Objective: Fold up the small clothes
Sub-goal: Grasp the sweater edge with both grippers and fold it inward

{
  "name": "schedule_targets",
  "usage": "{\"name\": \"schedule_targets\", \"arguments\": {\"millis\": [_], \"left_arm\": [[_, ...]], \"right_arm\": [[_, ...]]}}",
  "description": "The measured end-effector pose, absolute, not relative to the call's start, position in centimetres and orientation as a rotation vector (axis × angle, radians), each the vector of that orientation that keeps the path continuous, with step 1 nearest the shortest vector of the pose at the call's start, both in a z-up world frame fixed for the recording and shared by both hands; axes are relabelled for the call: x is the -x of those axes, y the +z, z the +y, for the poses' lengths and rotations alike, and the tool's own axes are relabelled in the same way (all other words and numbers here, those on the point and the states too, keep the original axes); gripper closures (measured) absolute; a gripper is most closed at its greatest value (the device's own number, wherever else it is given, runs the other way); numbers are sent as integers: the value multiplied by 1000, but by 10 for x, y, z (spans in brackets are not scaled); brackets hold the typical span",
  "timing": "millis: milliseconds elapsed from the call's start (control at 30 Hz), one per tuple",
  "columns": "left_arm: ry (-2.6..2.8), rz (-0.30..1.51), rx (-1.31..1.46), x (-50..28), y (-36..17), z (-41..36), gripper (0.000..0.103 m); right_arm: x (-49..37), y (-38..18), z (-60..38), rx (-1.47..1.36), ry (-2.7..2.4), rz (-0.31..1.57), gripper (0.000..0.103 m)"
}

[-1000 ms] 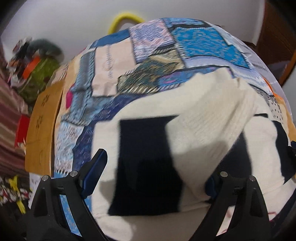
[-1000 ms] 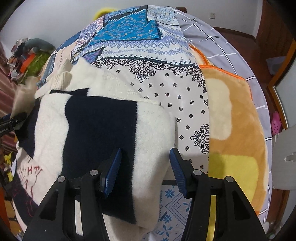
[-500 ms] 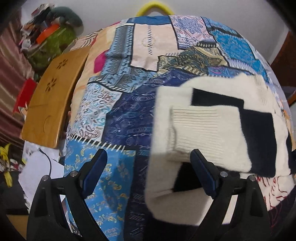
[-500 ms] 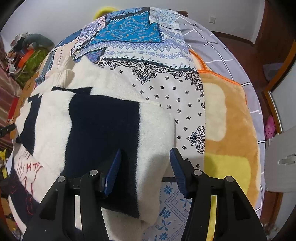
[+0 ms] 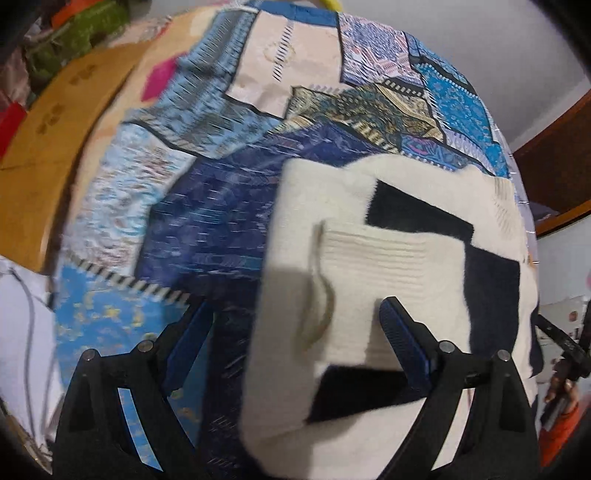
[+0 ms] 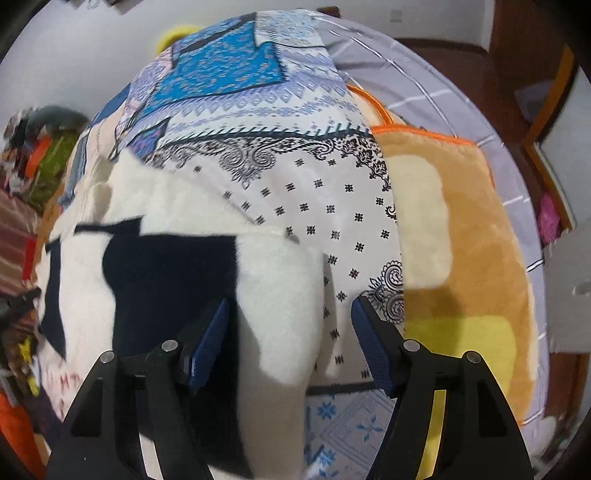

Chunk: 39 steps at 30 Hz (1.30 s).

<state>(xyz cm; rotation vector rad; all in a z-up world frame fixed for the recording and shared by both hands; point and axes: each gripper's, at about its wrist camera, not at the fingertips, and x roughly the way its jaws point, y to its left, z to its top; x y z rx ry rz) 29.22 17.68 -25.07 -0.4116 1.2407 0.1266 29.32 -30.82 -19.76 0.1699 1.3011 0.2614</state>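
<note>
A cream sweater (image 5: 369,206) with black blocks lies flat on the patchwork bedspread (image 5: 221,206). One ribbed sleeve (image 5: 388,254) is folded across its body. My left gripper (image 5: 295,332) points down over the sweater's left edge, wide open; the edge and the sleeve cuff lie between the fingers without touching them. In the right wrist view my right gripper (image 6: 291,343) hangs over the right edge of the sweater (image 6: 280,280). Its jaws are opening, and the cream edge lies loose between the pads.
An orange and yellow plush blanket (image 6: 461,258) lies right of the sweater, on a grey checked sheet (image 6: 424,85). A wooden board (image 5: 55,147) borders the bed on the left, with a pile of clutter (image 5: 81,22) behind it. A person's hand (image 5: 561,384) shows at the right rim.
My left gripper has swung from over the sweater's middle to its left edge, still open. The right gripper's jaws have spread wider over the sweater's right edge.
</note>
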Motion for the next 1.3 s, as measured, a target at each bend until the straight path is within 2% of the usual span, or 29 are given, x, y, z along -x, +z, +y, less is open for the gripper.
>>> {"name": "schedule_targets", "arguments": {"millis": [233,300,400,467,533,633,767,967,1167,1300], "left_arm": [[73,1238,473,-309,-260,173,11],[63,1227,485,-312,-259,173,16],[42,1204,503,-314,-256,174,30],[36,1191,514,-315,-254,176,45],[38,1184,533,-314,-253,181,58],[35,1175,586,-312,-252,190,71],[62,1145,622,-306,-246,204,81],[167,1098,603,-300,-239,222,84],[189,1114,526,-303,-242,223,83],[196,1120,481,-303,-240,218,80]], "right_arm": [[-307,-217,-314,-300,287,1328,38],[-308,-219,-313,-313,299,1332,42],[-307,-219,-311,-333,332,1331,55],[-306,-217,-307,-316,333,1322,64],[-307,-213,-304,-297,335,1314,79],[-309,-205,-300,-245,332,1285,88],[-315,-190,-291,-198,335,1232,91],[-335,-169,-268,-134,351,1147,93],[-347,-173,-245,-70,328,1155,93],[-342,-177,-247,-58,322,1170,87]]}}
